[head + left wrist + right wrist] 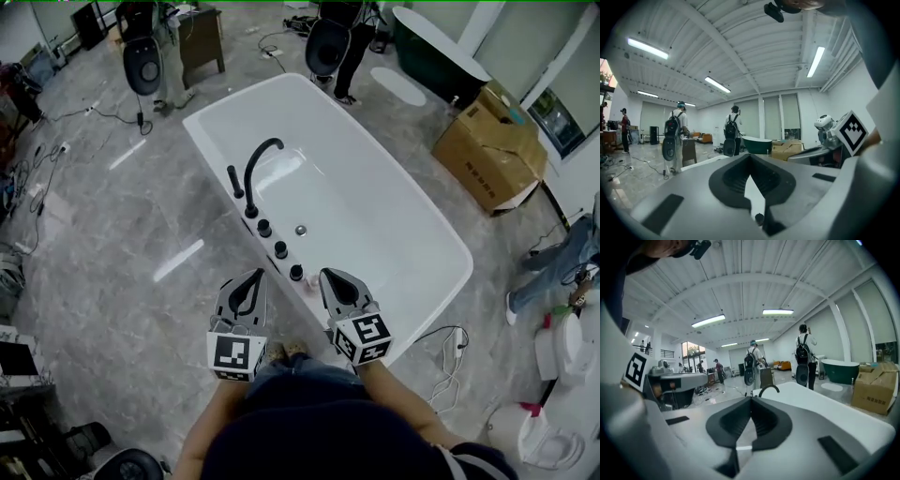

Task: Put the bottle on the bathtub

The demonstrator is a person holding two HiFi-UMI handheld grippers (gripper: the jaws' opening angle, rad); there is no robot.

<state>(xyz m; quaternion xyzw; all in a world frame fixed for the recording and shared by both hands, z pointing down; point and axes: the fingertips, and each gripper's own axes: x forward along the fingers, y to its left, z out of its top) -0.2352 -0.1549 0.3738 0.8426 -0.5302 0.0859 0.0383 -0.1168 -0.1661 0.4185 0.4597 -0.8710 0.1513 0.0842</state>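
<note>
Bathtub (375,216) lengthwise, upper-left to lower-right

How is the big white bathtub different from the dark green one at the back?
The white bathtub is white all over; the green bathtub is dark green outside. The white bathtub has a curved black tap and black knobs on its rim; the green bathtub shows no tap. The white bathtub is right by the person; the green bathtub stands far back. Both stand on the grey floor.
</note>
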